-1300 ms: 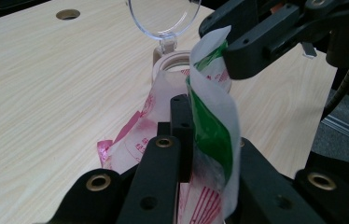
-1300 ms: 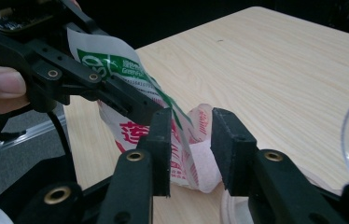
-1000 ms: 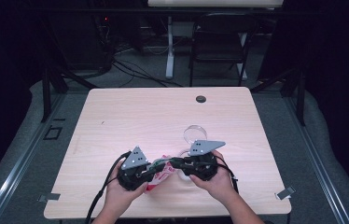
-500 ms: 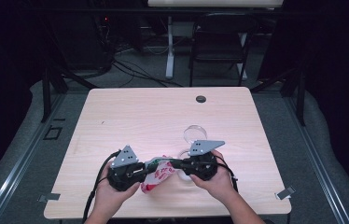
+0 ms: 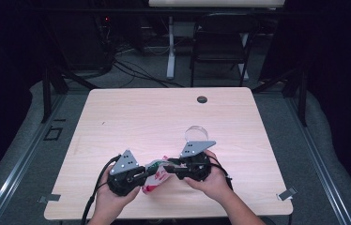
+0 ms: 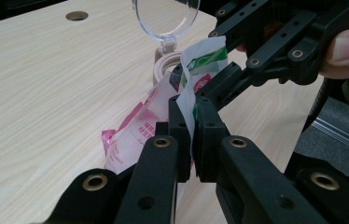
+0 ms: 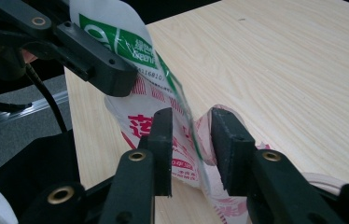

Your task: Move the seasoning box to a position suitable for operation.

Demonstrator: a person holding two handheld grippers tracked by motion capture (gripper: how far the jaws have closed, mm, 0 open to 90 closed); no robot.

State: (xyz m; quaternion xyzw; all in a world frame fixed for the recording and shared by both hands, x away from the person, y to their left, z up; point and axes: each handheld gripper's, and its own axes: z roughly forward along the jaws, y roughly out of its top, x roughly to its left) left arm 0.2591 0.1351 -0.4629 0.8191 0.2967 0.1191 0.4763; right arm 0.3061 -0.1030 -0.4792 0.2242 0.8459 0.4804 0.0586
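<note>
Thin white plastic bag with red and green print [image 6: 163,116], held up off the pale wooden table [image 5: 131,117] between both claws. Our left claw [image 6: 187,135] is clamped tight on the bag's edge. Our right claw [image 7: 191,140] stands parted, film passing between its jaws. Just beyond the claws we note a clear round plastic lid [image 6: 165,16] upright on a beige ring [image 6: 165,65].
</note>
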